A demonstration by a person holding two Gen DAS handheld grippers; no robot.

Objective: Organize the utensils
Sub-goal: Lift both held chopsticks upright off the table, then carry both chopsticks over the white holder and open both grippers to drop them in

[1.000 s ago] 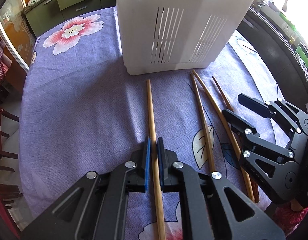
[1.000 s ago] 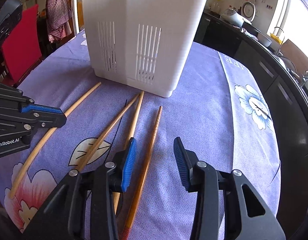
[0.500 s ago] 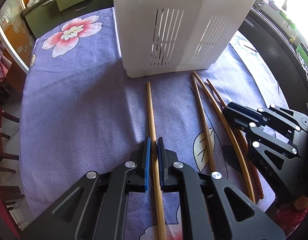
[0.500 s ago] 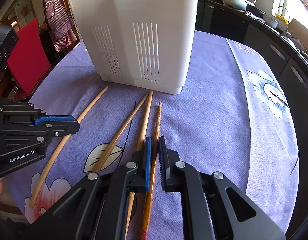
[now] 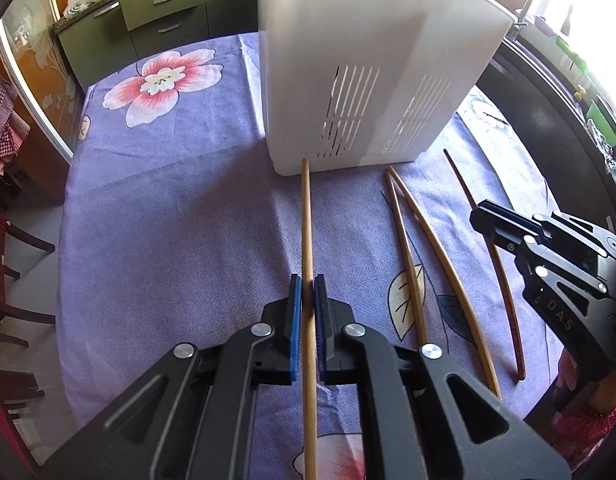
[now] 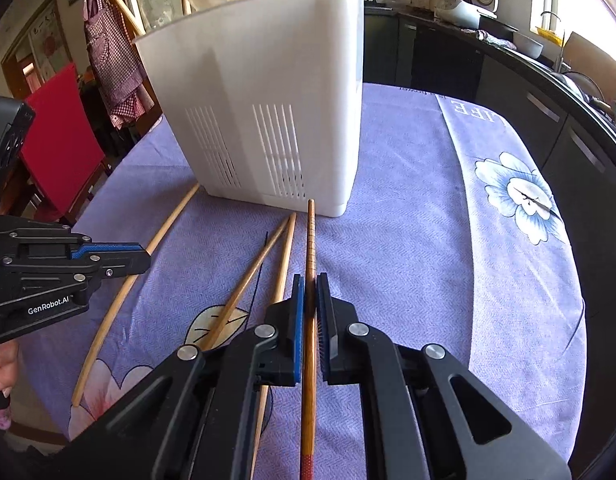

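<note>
The left gripper (image 5: 307,288) pinches a pale chopstick (image 5: 307,216) mid-shaft, and the right gripper (image 6: 310,288) pinches a darker, ridged chopstick (image 6: 310,240). Both sticks point ahead at the white holder (image 6: 268,112), probably ready for lifting in. Two more pale chopsticks (image 6: 268,256) lie on the bench (image 6: 408,240), just left of the right gripper.

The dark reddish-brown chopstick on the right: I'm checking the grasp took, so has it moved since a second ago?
Yes. The dark reddish-brown chopstick is now clamped in the right hand-held gripper, its tip raised and closer to the white slotted plastic basket.
</note>
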